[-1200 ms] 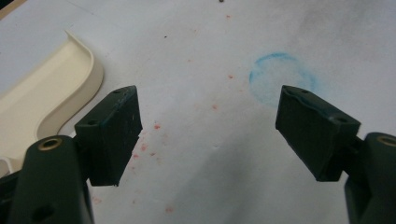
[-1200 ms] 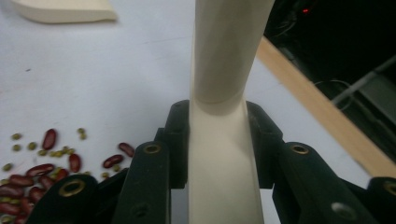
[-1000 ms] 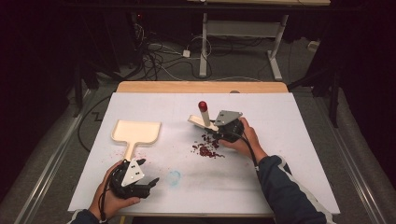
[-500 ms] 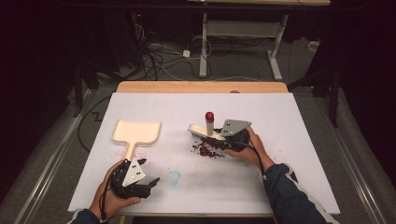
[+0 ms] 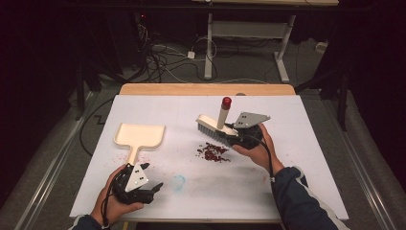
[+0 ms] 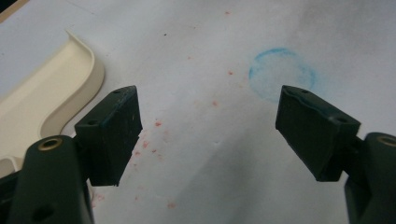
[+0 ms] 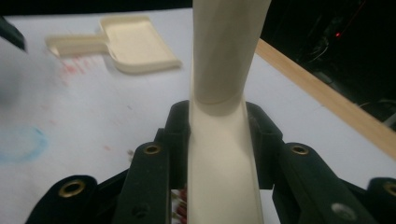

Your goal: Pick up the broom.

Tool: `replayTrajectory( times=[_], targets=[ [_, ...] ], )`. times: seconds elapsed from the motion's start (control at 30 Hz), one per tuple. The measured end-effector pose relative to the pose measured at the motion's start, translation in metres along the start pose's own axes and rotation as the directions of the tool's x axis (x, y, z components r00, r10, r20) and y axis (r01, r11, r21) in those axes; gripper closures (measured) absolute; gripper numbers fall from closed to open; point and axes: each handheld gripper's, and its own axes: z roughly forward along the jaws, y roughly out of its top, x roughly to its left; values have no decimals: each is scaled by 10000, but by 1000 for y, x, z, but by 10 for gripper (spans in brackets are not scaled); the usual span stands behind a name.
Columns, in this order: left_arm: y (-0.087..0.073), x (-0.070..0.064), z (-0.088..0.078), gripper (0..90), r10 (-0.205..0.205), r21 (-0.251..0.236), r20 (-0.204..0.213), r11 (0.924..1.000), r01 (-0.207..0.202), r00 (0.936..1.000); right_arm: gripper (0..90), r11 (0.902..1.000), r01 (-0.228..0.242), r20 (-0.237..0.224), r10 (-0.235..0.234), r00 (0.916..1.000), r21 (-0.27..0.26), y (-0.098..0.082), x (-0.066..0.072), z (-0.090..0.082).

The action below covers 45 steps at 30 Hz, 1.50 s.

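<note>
- High view: a cream brush (image 5: 216,127) with a red-tipped handle is pinched in the right gripper (image 5: 238,136) and held just above the white table (image 5: 306,158), its bristles directed toward a pile of dark red crumbs (image 5: 213,153); the grip appears suited to sweeping. A cream dustpan (image 5: 140,136) lies well apart to the left, mouth away from the person, presumably awaiting the crumbs. The left gripper (image 5: 155,188) rests near the dustpan's handle.
- Left gripper view: the left gripper (image 6: 208,130) is shown spread wide, with nothing between its jaws; the dustpan (image 6: 46,100) edge lies beside one jaw, and a blue ring mark (image 6: 281,73) is seen ahead.
- Right gripper view: the right gripper (image 7: 219,149) is pressed onto the brush (image 7: 224,116) handle from both sides.
</note>
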Motion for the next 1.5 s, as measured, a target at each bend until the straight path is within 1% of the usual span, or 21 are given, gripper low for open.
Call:
replayTrajectory(
  times=[0.1, 0.17, 0.3, 0.33, 0.43, 0.5, 0.57, 0.63, 0.67, 0.73, 0.83, 0.93, 1.03, 1.07, 1.13, 1.17, 1.2, 1.23, 1.33, 1.43, 1.5],
  targets=[
    [-1, 2, -4, 226, -22, -216, -312, 9998, 15, 9995, 679, 9883, -1467, -788, 1432, 9866, -407, 9, 17, 1],
    [-1, 3, -5, 226, -86, -243, -415, 9997, 76, 9991, 678, 9792, -1981, -935, 1935, 9766, -431, 11, 29, 6],
    [-3, 3, -5, 226, -33, -152, -352, 9999, 27, 9994, 679, 9497, -3124, -1202, 3075, 9439, -239, 10, 58, 27],
    [-2, 3, -5, 227, -9, -150, -337, 9999, 4, 9994, 678, 9392, -3428, -1096, 3387, 9345, -204, 9, 63, 33],
    [-2, 0, -4, 231, 117, -62, -431, 9999, -120, 9990, 679, 9217, -3870, -419, 3858, 9216, -247, 4, 75, 48],
    [-2, 0, -3, 237, 188, 73, -564, 9998, -184, 9982, 679, 9063, -4220, -135, 4218, 9066, -221, -1, 76, 56],
    [-2, 0, -4, 239, 188, 77, -541, 9998, -184, 9984, 679, 8990, -4376, 546, 4380, 8973, -194, -6, 75, 58],
    [-2, 0, -4, 240, 160, 52, -538, 9999, -157, 9984, 678, 8864, -4622, 1006, 4623, 8810, -254, -11, 69, 56],
    [-2, 0, -4, 239, 172, 71, -524, 9998, -168, 9985, 678, 8726, -4878, 1560, 4854, 8603, -252, -17, 61, 51],
    [-2, 0, -4, 239, 168, 80, -506, 9998, -164, 9986, 677, 8682, -4957, 1611, 4926, 8552, -235, -19, 58, 49],
    [-1, -1, -3, 239, 183, 85, -488, 9998, -179, 9986, 677, 8380, -5452, 1896, 5391, 8206, -233, -28, 49, 35],
    [0, -2, -2, 239, 200, 117, -445, 9997, -195, 9988, 677, 8375, -5458, 2033, 5392, 8173, -271, -30, 46, 28],
    [1, -3, 0, 237, 271, 162, -396, 9995, -265, 9988, 678, 8256, -5633, 1742, 5599, 8100, -345, -32, 44, 19],
    [1, -3, 0, 237, 277, 179, -377, 9995, -270, 9989, 679, 8265, -5617, 1651, 5593, 8123, -366, -31, 45, 16],
    [2, -3, 1, 236, 278, 202, -347, 9994, -271, 9990, 679, 8466, -5288, 1367, 5319, 8357, -609, -21, 47, 5],
    [2, -3, 2, 236, 275, 201, -344, 9994, -268, 9990, 679, 8466, -5288, 1367, 5319, 8357, -609, -21, 47, 5],
    [2, -3, 2, 237, 267, 189, -327, 9995, -261, 9991, 679, 8674, -4918, 1373, 4976, 8564, -760, -13, 44, -6],
    [2, -3, 2, 237, 272, 182, -312, 9995, -267, 9991, 679, 8674, -4918, 1373, 4976, 8564, -760, -13, 44, -6],
    [1, -3, 2, 237, 300, 219, -290, 9993, -294, 9991, 679, 9008, -4226, 1756, 4339, 8837, -993, -6, 36, -23],
    [1, -3, 1, 237, 316, 224, -318, 9993, -309, 9990, 678, 9314, -3555, 2682, 3630, 8924, -776, -9, 27, -34],
    [1, -3, 0, 236, 328, 208, -353, 9993, -321, 9988, 679, 9486, -3140, 3434, 3081, 8872, -398, -15, 22, -34]
  ],
)
